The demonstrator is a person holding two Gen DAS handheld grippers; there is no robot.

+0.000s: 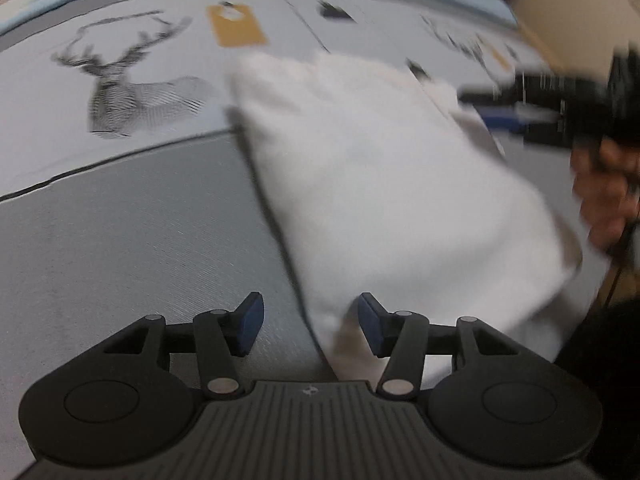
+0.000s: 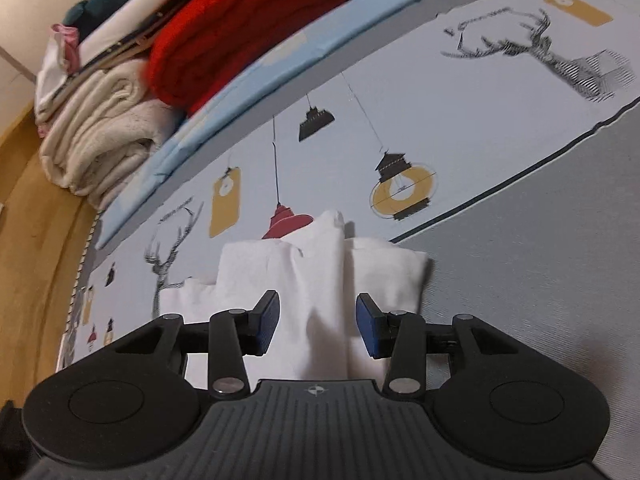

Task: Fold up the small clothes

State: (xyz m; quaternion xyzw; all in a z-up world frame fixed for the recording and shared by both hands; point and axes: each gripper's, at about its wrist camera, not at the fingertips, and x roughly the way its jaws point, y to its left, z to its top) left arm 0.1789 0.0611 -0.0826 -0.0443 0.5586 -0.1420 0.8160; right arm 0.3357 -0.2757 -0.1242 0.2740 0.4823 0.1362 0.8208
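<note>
A small white garment lies partly folded on a grey printed bed cover. In the left wrist view my left gripper is open, its blue pads straddling the garment's near corner. The right gripper shows blurred at the far right edge of the cloth, held by a hand. In the right wrist view my right gripper is open, with a raised fold of the white garment between its pads, not pinched.
A stack of folded cloth sits at the bed's far edge: a red knit, cream towels and white and teal pieces above. The bed cover has deer and lantern prints. A wooden floor lies at the left.
</note>
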